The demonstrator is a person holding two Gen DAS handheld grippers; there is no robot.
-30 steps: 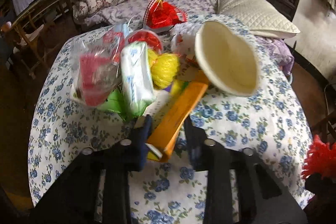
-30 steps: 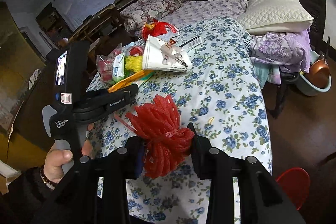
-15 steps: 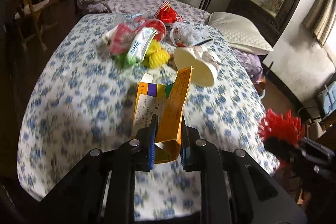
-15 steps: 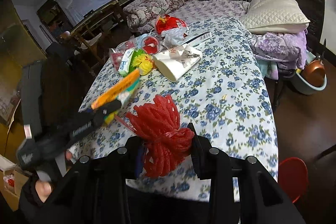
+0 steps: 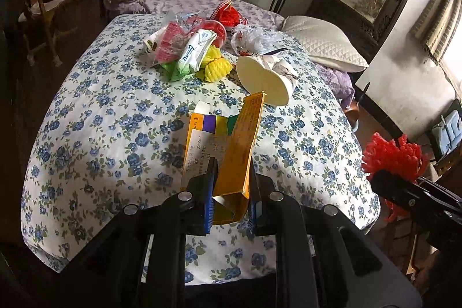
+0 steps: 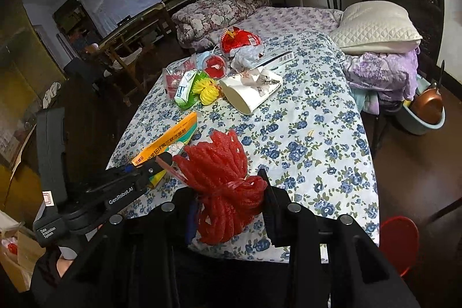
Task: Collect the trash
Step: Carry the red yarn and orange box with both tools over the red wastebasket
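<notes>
Left gripper [image 5: 231, 186] pinches orange box [image 5: 236, 152] above table edge [image 5: 288, 259].

Flattened orange box [image 5: 236, 152] was pinched upright in the left claw [image 5: 231, 192], above the floral tabletop [image 5: 115, 134]. Red foam net bundle [image 6: 225, 186] sat squeezed in the right claw [image 6: 231, 210]. Paper cup [image 5: 262, 80] lay on its side beside the wrapper pile [image 5: 187, 51] further back.

Both wrist views look steeply down from the table's [image 5: 95, 117] near edge; the left sits closer, sharing the far trash pile [image 6: 199, 82].

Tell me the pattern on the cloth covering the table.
White tablecloth printed with small blue flowers and green leaves; right wrist view shows it best.
</notes>
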